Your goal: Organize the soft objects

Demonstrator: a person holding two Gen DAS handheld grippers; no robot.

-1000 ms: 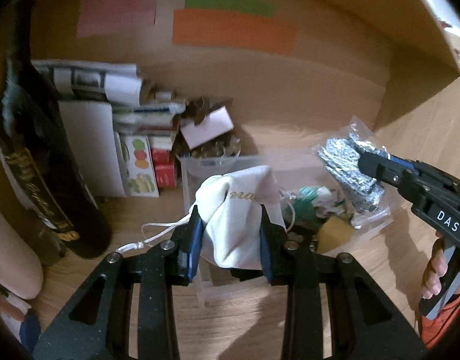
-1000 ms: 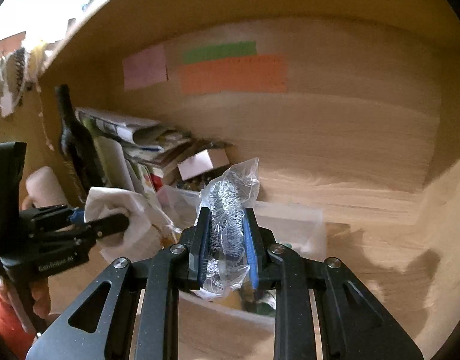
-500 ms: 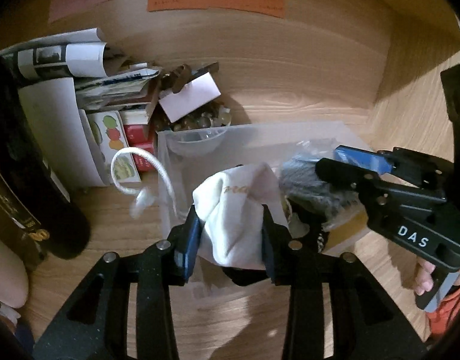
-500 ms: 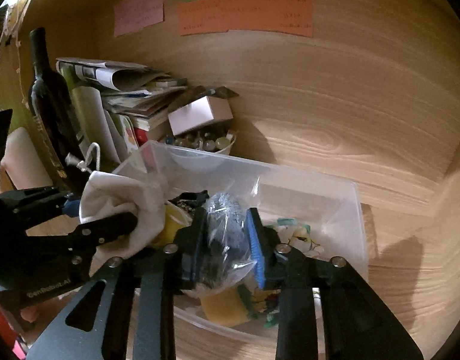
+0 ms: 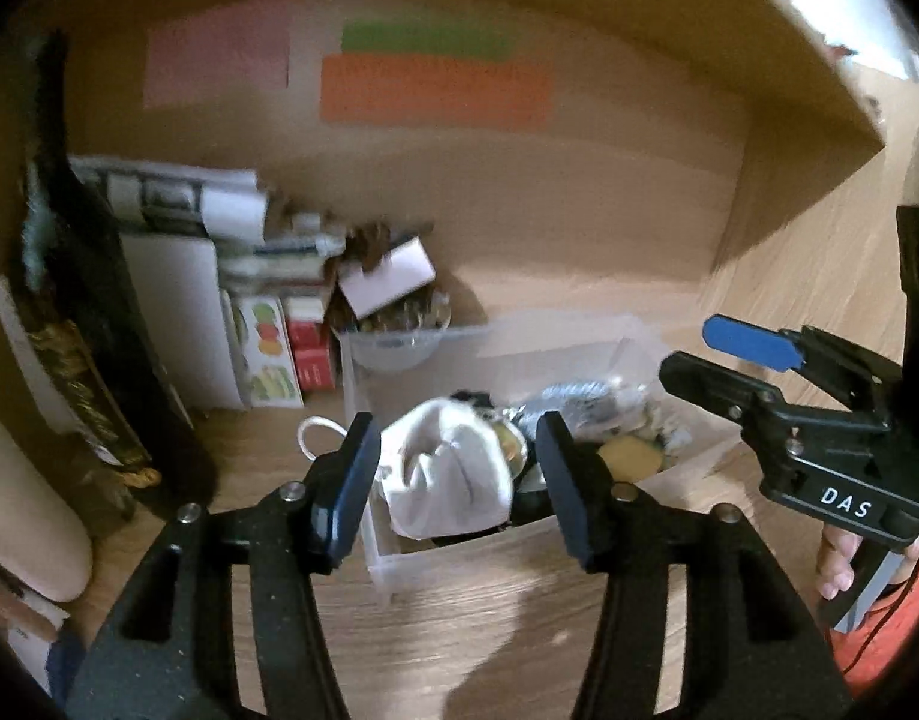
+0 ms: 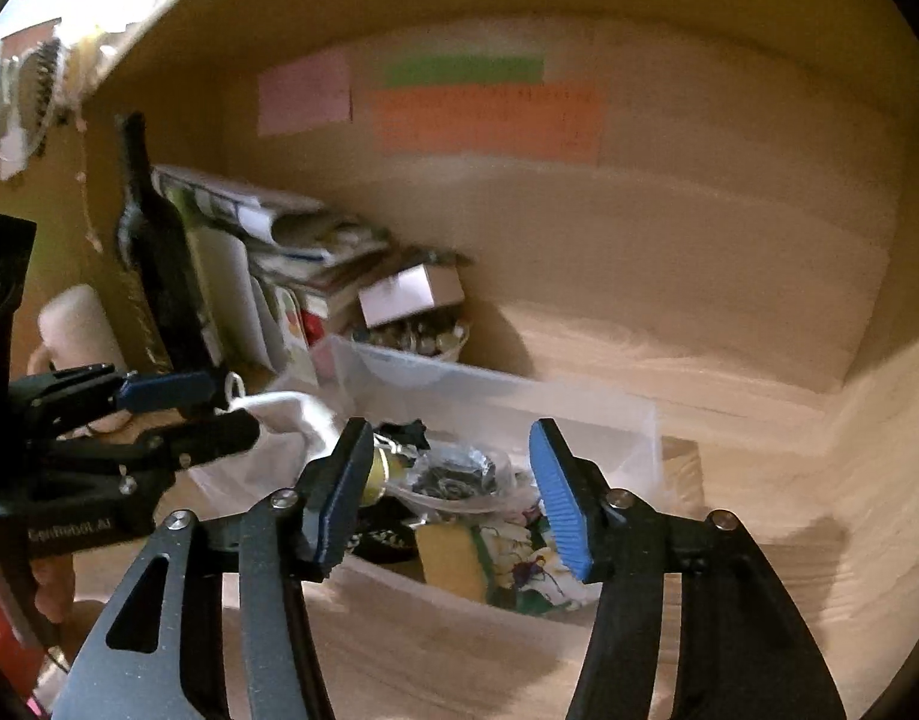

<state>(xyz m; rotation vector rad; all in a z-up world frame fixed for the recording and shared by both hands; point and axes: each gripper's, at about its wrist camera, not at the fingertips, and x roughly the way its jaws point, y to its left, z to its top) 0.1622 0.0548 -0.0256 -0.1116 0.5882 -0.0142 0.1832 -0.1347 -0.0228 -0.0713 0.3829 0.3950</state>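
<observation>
Cloth pouch, white, crumpled, w/ drawstring, lies in the clear plastic bin at its left end. Beside it sits a crinkly bagged scourer; sponge and floral fabric nearer the bin's front wall. Left gripper and right gripper both spread wide, holding nothing, prob. because both items are dropped off.

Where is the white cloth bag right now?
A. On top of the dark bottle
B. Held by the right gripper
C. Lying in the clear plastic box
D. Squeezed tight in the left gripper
C: the white cloth bag lies in the clear plastic box, and the left gripper has its fingers spread wide on either side without pinching it; the right gripper is open too.
</observation>
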